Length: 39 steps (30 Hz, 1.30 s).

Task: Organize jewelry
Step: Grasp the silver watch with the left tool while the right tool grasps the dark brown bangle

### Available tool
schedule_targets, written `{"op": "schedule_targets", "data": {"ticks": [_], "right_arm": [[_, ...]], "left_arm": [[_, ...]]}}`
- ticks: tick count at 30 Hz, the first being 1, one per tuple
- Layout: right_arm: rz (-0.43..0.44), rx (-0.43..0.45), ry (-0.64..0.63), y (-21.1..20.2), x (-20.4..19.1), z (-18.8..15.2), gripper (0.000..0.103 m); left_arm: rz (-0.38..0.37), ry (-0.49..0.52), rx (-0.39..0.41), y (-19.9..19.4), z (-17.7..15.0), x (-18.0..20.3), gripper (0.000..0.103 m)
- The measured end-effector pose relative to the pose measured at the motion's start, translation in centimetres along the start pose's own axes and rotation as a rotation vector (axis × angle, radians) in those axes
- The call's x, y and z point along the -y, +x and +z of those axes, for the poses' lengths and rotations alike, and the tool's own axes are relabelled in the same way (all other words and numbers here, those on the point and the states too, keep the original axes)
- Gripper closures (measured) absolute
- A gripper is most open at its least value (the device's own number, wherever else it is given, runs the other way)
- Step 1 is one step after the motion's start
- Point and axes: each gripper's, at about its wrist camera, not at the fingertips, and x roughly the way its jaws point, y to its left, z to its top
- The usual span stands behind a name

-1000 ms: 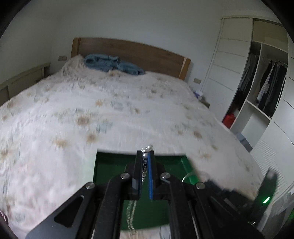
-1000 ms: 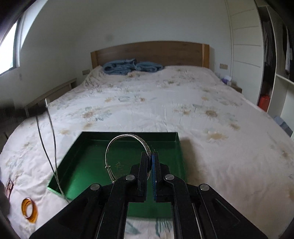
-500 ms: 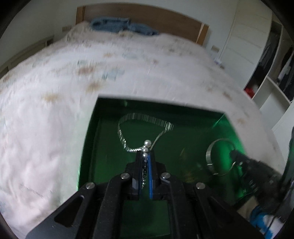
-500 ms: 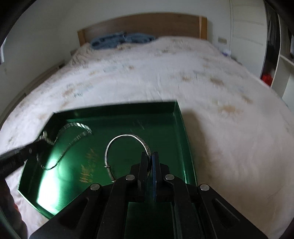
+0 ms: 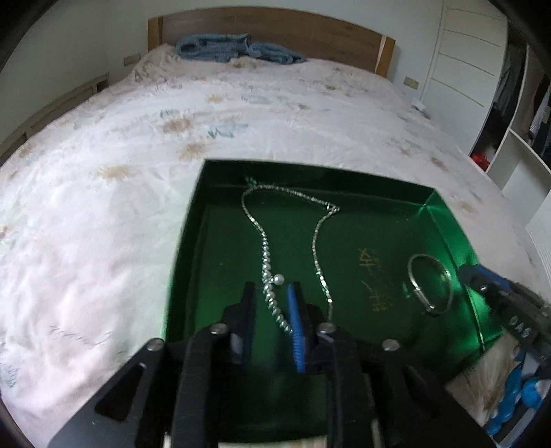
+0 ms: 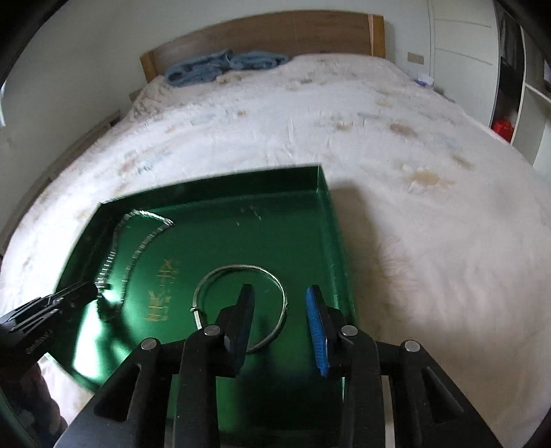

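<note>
A green tray (image 5: 193, 220) (image 6: 330, 220) lies on the bed. A silver bead necklace (image 5: 265, 248) (image 6: 113, 248) lies in its left half, its near end between the fingers of my left gripper (image 5: 270, 293), which is open just above it. A silver bangle (image 6: 237, 272) (image 5: 430, 286) lies in the tray's right half. My right gripper (image 6: 280, 296) is open over the bangle, one finger inside the ring. The right gripper shows at the right edge of the left wrist view (image 5: 482, 279); the left gripper shows at the left of the right wrist view (image 6: 93, 289).
The tray sits near the foot of a large bed with a floral white cover (image 5: 172, 120). A blue blanket (image 5: 234, 48) lies by the wooden headboard (image 5: 275, 27). An open wardrobe (image 5: 527, 103) stands to the right.
Both grippers came down over the tray and opened. The necklace left the left gripper and the bangle left the right one; both now lie on the tray floor.
</note>
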Motion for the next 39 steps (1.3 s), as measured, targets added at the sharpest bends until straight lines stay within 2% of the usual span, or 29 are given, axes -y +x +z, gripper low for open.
{"op": "schedule_targets", "data": {"ticks": [2, 6, 11, 14, 18, 24, 27, 33, 39], "right_arm": [[0.019, 0.032, -0.010, -2.6, 0.2, -0.1, 0.072], [0.066, 0.093, -0.056, -8.7, 0.6, -1.6, 0.072], [0.088, 0.128, -0.102, -15.8, 2.6, -6.0, 0.072], [0.076, 0.115, -0.105, -17.9, 4.1, -9.1, 0.072], [0.059, 0.078, -0.095, -18.6, 5.6, -12.6, 0.072], [0.073, 0.004, -0.064, -17.1, 6.8, -16.4, 0.070], [0.084, -0.028, -0.068, -15.9, 6.5, -17.5, 0.067], [0.079, -0.057, -0.081, -14.1, 6.0, -18.5, 0.059], [0.057, -0.085, -0.083, -12.4, 6.3, -18.5, 0.055]], "left_arm": [[-0.001, 0.004, 0.025, -1.9, -0.2, 0.0, 0.077], [0.003, 0.040, 0.076, -7.5, -1.7, -0.3, 0.077], [-0.039, 0.052, 0.107, -14.3, -5.8, -1.7, 0.077], [-0.062, 0.044, 0.101, -17.6, -9.1, -2.8, 0.077], [-0.097, 0.028, 0.071, -19.9, -13.7, -3.9, 0.076], [-0.128, 0.008, -0.050, -18.7, -20.5, -3.5, 0.071], [-0.124, 0.002, -0.091, -17.5, -22.1, -2.9, 0.070], [-0.107, 0.025, -0.123, -16.0, -22.9, -1.6, 0.070], [-0.068, -0.011, -0.147, -14.3, -22.7, -2.1, 0.070]]}}
